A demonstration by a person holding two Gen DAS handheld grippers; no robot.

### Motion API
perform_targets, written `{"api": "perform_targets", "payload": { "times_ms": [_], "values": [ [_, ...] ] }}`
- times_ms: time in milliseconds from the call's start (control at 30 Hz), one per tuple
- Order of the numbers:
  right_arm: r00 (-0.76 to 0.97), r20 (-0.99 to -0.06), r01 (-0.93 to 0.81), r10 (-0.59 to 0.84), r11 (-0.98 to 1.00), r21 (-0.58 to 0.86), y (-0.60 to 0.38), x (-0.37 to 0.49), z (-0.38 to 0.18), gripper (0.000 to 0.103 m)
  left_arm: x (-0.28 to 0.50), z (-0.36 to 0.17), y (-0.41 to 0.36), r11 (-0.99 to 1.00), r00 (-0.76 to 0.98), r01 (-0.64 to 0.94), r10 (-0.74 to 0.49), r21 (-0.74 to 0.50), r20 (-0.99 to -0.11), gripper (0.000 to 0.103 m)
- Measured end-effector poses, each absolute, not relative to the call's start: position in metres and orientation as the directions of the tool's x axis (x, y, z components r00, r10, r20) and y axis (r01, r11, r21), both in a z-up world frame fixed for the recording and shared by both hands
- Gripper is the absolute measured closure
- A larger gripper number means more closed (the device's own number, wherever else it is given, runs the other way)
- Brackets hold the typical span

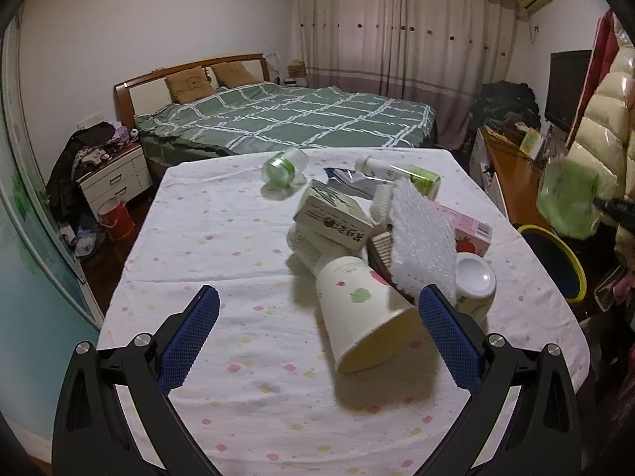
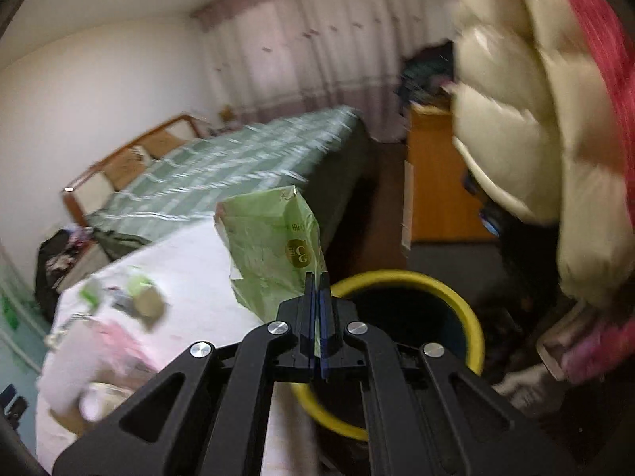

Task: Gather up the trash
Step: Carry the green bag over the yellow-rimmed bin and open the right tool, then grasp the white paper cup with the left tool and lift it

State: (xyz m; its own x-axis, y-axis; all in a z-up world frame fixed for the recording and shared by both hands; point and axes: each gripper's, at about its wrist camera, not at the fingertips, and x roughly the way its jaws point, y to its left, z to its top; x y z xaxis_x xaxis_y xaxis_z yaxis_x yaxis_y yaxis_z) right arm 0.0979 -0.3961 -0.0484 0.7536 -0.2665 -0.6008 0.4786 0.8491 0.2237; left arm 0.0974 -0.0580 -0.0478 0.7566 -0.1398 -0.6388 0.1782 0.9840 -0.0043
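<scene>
My left gripper point(image 1: 317, 309) is open and empty above the table point(image 1: 222, 238), just in front of a tipped paper cup point(image 1: 359, 317). Behind the cup lies a pile of trash: a cardboard box point(image 1: 333, 214), bubble wrap point(image 1: 420, 234), a pink carton point(image 1: 468, 230), a white lid point(image 1: 474, 275), a green-capped jar point(image 1: 283, 166) and a tube point(image 1: 377, 166). My right gripper point(image 2: 316, 281) is shut on a green plastic wrapper point(image 2: 274, 254) and holds it beside the yellow-rimmed bin point(image 2: 468, 317). The wrapper point(image 1: 569, 202) and bin point(image 1: 571, 258) also show in the left wrist view.
A bed point(image 1: 285, 119) stands beyond the table. A nightstand point(image 1: 115, 178) and red bucket point(image 1: 117, 218) are at the left. A wooden desk point(image 1: 512, 174) and hanging puffy jacket point(image 1: 607, 119) are at the right, close to the bin.
</scene>
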Motion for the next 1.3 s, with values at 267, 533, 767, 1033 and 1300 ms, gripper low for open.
{"api": "perform_targets", "payload": {
  "times_ms": [267,533,767,1033,1300],
  "values": [
    [0.623,-0.729,0.595,-0.284,0.776,0.207,-0.432,0.108,-0.124,0.1,0.102,-0.072,-0.082,0.979,0.714,0.202,-0.143,0.006,-0.685,0.004],
    [0.565,-0.781,0.628,-0.265,0.753,0.199,-0.438,0.118,-0.153,0.081,0.113,-0.091,-0.095,0.98,0.694,0.197,-0.11,0.04,-0.712,0.004],
    [0.588,-0.75,0.612,-0.305,0.773,0.166,-0.423,0.11,-0.139,0.057,0.126,-0.104,-0.099,0.979,0.676,0.196,-0.089,0.063,-0.732,0.004],
    [0.607,-0.739,0.588,-0.292,0.79,0.171,-0.418,0.111,-0.132,0.055,0.136,-0.116,-0.106,0.975,0.669,0.204,-0.077,0.083,-0.74,0.004],
    [0.619,-0.738,0.571,-0.269,0.8,0.187,-0.413,0.112,-0.132,0.055,0.137,-0.117,-0.091,0.974,0.656,0.223,-0.125,0.032,-0.744,0.033]
  ]
}}
